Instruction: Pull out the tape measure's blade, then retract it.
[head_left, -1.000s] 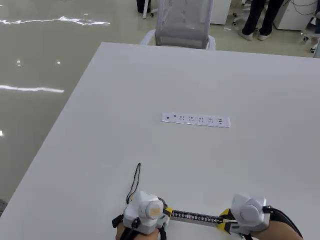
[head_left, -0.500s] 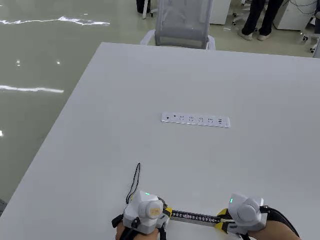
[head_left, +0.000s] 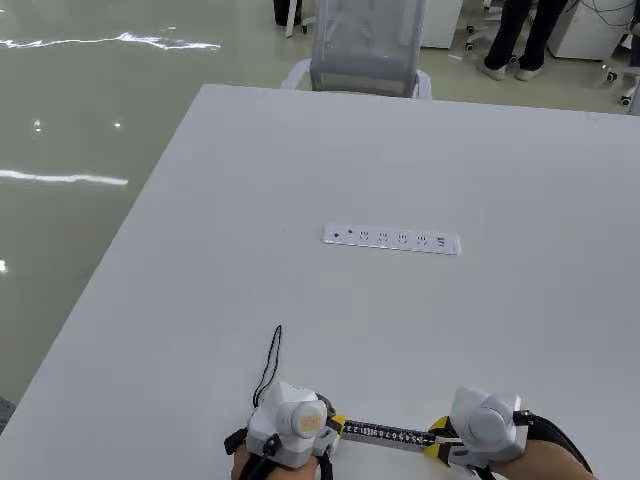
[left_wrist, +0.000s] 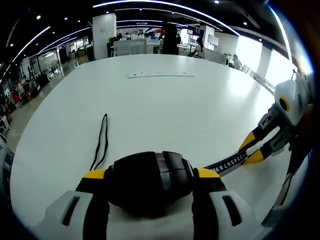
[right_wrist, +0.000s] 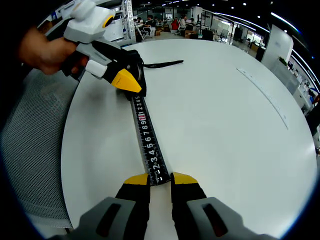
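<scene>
My left gripper (left_wrist: 150, 175) is clamping the tape measure case (left_wrist: 150, 189), and my right gripper (right_wrist: 160, 179) is pinching the blade (right_wrist: 146, 135) by its tip. The blade is lying straight between them on the table (right_wrist: 225, 125), so retracting means travelling left, toward the case.

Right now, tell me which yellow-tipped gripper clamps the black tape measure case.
The left gripper: its jaws flank the black tape measure case, while the right gripper pinches the numbered black blade.
</scene>
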